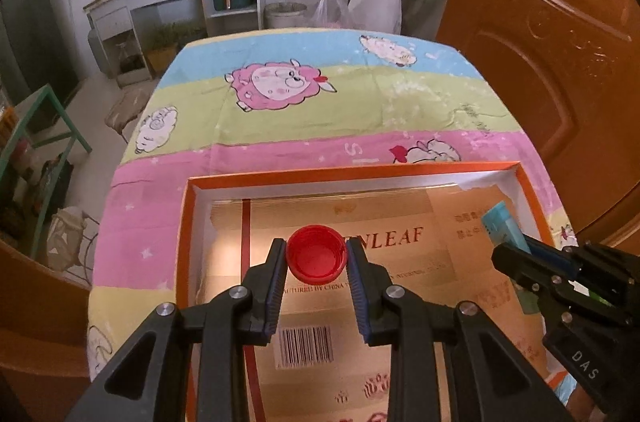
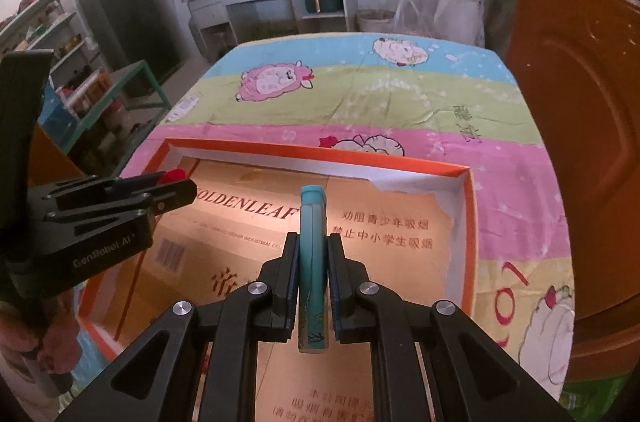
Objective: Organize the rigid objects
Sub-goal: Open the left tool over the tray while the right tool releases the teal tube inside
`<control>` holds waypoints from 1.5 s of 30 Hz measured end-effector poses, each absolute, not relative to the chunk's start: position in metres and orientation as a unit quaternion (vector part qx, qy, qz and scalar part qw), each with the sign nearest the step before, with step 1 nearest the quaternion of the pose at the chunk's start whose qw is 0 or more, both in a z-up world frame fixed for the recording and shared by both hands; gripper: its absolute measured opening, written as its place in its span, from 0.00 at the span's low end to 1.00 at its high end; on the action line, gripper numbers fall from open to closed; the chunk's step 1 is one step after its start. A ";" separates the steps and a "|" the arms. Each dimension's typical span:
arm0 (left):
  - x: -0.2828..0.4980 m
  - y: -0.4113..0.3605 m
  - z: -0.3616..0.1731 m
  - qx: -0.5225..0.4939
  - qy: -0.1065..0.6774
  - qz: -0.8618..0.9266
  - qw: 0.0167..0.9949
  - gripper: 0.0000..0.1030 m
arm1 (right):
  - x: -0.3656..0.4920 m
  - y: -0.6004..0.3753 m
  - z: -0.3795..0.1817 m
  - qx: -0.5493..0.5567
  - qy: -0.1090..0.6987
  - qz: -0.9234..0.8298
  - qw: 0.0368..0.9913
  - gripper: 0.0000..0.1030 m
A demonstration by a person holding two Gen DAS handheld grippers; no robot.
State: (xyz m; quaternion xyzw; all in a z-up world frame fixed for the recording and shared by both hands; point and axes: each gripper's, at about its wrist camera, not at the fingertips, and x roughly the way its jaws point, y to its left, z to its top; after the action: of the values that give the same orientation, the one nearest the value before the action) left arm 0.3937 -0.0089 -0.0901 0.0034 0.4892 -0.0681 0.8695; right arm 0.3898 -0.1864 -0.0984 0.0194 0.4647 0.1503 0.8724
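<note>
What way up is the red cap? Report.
Open side up: the left wrist view looks into the cap's hollow inside, held in the left gripper above the box.

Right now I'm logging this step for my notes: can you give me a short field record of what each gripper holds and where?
left gripper: shut on red bottle cap, open side facing the camera
right gripper: shut on teal flat box, held edge-up
below both: orange-rimmed tray lined with cardboard
surface: table with sheep-print cloth
</note>
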 end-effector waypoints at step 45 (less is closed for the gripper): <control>0.416 -0.009 -0.118 -0.015 0.500 -0.103 0.860 0.45 | 0.410 -0.193 -0.131 0.017 0.490 0.116 0.864 0.43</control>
State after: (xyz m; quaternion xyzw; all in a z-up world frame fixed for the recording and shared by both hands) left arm 0.4162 -0.0089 -0.1184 -0.0147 0.5000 -0.1033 0.8597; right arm 0.4099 -0.1926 -0.1313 0.0175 0.4898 0.1158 0.8639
